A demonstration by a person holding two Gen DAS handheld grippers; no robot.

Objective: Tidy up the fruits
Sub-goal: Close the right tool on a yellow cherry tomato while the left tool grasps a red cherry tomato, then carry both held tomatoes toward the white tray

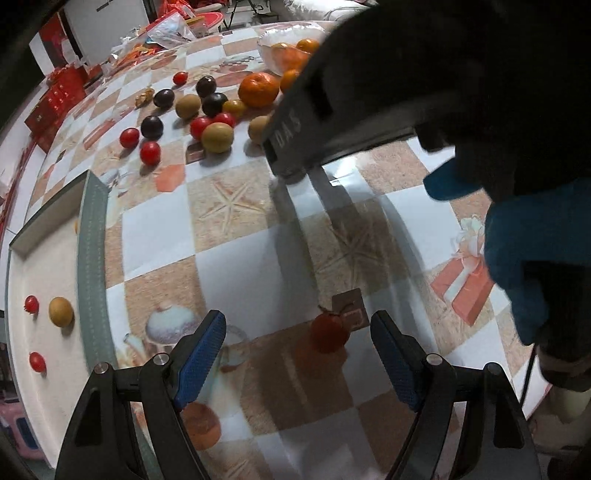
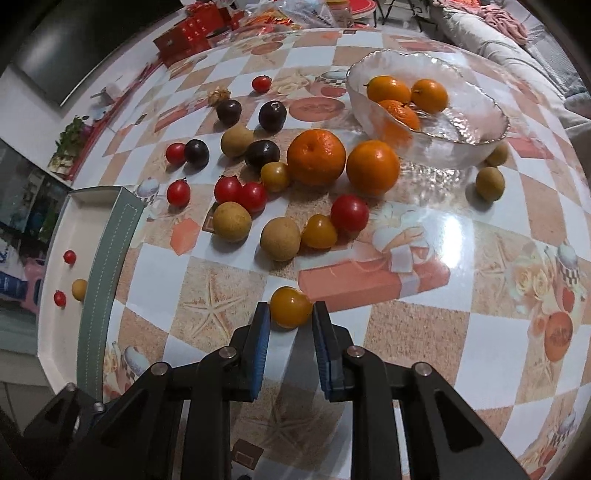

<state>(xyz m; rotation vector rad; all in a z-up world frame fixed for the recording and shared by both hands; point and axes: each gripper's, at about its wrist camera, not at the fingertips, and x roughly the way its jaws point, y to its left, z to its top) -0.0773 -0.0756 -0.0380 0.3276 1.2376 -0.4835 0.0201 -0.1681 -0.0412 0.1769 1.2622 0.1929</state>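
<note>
Loose fruit lies on the checkered table: red cherry tomatoes [image 2: 178, 193], dark plums [image 2: 262, 153], tan longans [image 2: 232, 222], yellow tomatoes [image 2: 318, 231] and oranges [image 2: 316, 157]. My right gripper [image 2: 290, 309] is shut on a yellow tomato [image 2: 290, 307], held at its fingertips above the table. My left gripper [image 1: 298, 328] is open and empty over the table; the red shape between its fingers looks like a tablecloth print. A white tray [image 1: 48, 273] at the left holds two red tomatoes and a longan [image 1: 61, 312]. A glass bowl [image 2: 461, 122] holds three oranges.
The right gripper's body and a blue-gloved hand [image 1: 532, 251] fill the upper right of the left wrist view. Red boxes [image 2: 188, 33] and packets crowd the table's far edge. A sofa [image 2: 517, 40] stands beyond the table.
</note>
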